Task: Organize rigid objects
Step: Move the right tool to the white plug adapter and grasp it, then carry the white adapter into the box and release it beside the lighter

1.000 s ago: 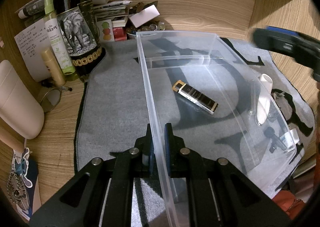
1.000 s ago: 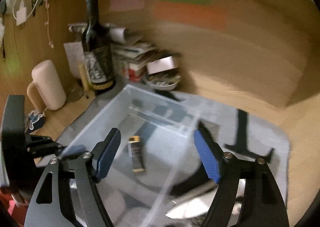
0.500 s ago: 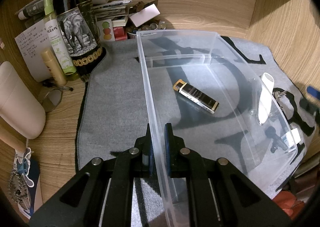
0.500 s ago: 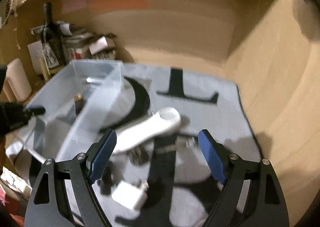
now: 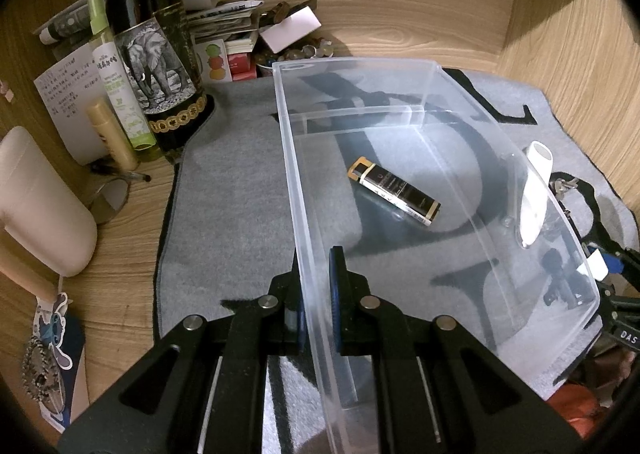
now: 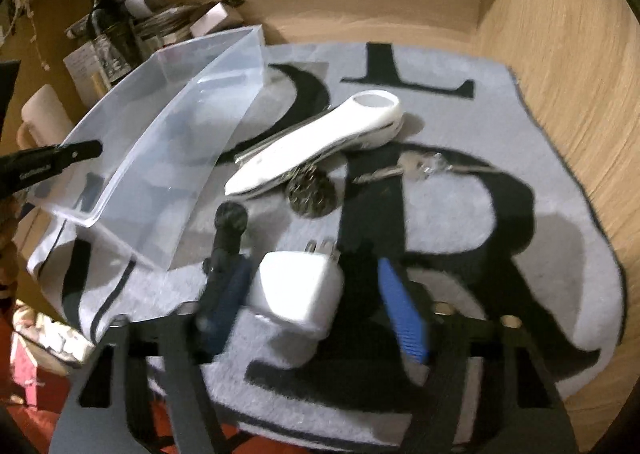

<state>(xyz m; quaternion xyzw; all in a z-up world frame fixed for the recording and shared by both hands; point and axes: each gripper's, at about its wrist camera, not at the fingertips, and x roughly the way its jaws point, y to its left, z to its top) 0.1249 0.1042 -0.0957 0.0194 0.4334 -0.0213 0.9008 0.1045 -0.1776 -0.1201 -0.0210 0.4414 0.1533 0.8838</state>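
Left wrist: left tongs (image 5: 316, 286) clamp bin wall (image 5: 298, 190), right wrist: right tongs (image 6: 316, 306) closing around charger (image 6: 298, 294), contact blurred

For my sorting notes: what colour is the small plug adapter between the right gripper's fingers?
White, clearest in the right wrist view.

I see a clear, glossy plastic bin (image 5: 400, 66) on a matt, fuzzy grey cloth mat (image 5: 232, 190) that covers the grained wood desk (image 5: 132, 214). In the bin lies a shiny black and gold lighter (image 5: 394, 190). Near the mat's front edge I make out a smooth white plastic charger (image 6: 298, 294) with metal prongs, and a glossy white plastic opener (image 6: 320, 142).
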